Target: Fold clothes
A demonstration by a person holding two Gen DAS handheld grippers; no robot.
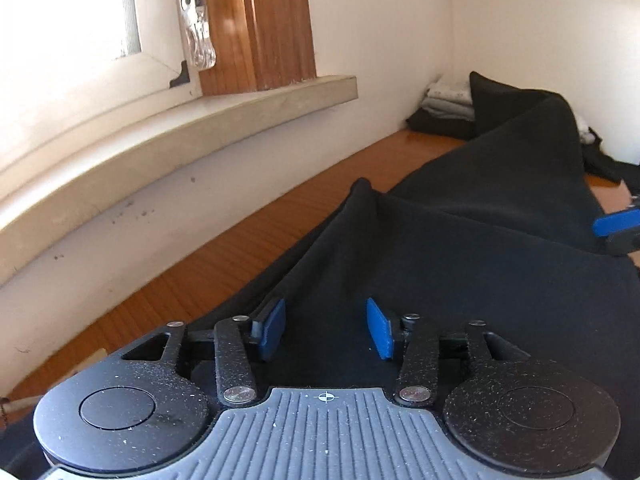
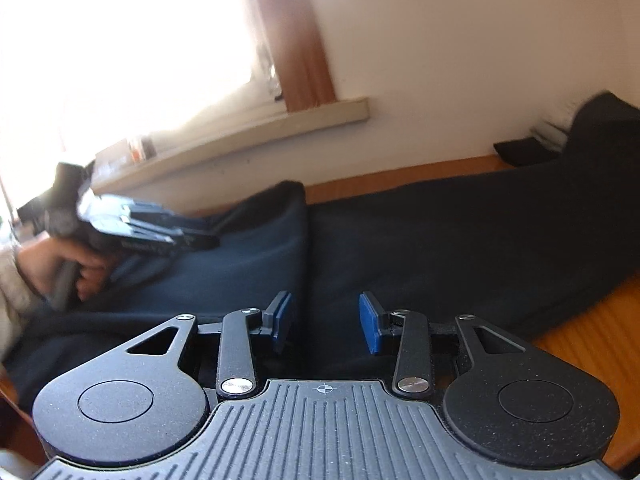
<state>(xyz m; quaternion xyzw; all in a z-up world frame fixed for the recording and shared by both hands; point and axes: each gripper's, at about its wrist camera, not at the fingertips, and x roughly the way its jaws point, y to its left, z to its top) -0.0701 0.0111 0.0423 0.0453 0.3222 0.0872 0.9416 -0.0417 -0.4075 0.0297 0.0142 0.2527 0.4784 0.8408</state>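
A black garment (image 1: pixel 480 260) lies spread along the wooden table (image 1: pixel 248 248), with a raised crease running toward the far corner. My left gripper (image 1: pixel 326 312) hovers low over its near part, blue pads apart, with only flat cloth below the gap. In the right wrist view the garment (image 2: pixel 460 232) stretches across the table, one flap (image 2: pixel 256 256) standing up at the left. My right gripper (image 2: pixel 326 308) is open just above it, and the flap's edge runs under the gap without being pinched. A hand (image 2: pixel 84 268) holds the blurred left gripper (image 2: pixel 160 232) at the flap.
A stack of folded grey and black clothes (image 1: pixel 448 104) sits in the far corner against the white wall. A window sill (image 1: pixel 192 116) juts out above the table's left side. More dark cloth (image 1: pixel 608 164) lies at the far right. Bare wood (image 2: pixel 592 320) shows at the right.
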